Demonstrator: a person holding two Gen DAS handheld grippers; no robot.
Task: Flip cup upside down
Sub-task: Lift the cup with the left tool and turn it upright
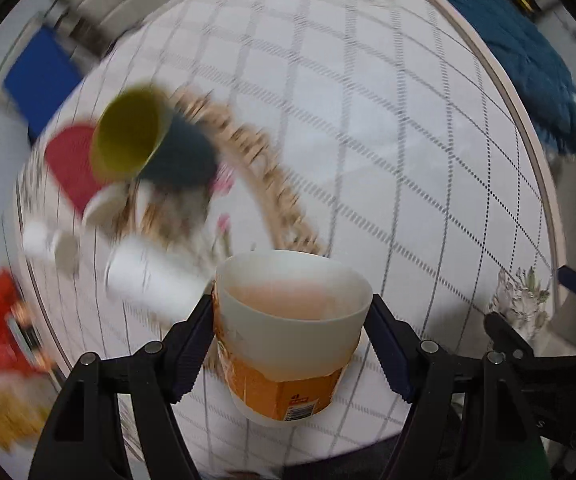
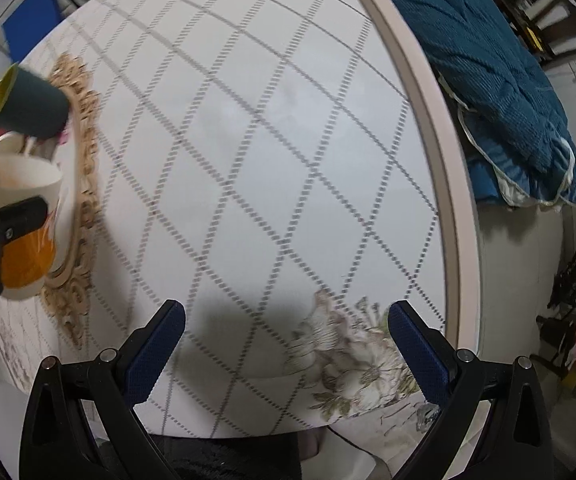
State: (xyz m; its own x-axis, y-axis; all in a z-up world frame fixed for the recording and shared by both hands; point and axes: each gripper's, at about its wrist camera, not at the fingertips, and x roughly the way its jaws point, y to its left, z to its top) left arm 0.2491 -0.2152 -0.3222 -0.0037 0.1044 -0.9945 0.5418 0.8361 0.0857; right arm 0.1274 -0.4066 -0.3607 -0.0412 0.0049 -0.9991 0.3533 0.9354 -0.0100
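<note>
Left wrist view is showing the left claw [image 1: 290, 344] clamping the orange-and-white cup [image 1: 288, 332] mouth-up above the bench [image 1: 368, 140], where its smooth tapered wall is risking slipping out mid-flip, while the right claw [image 2: 285, 354] is hanging apart, empty.

A dark mug [image 1: 175, 152] with a yellow inside lies tipped at ten o'clock on the checked table [image 1: 368, 128]; blue quilt [image 2: 488, 80] at two.

The cup [image 1: 288, 344] carries an orange label with a barcode and small print, too blurred to read.
</note>
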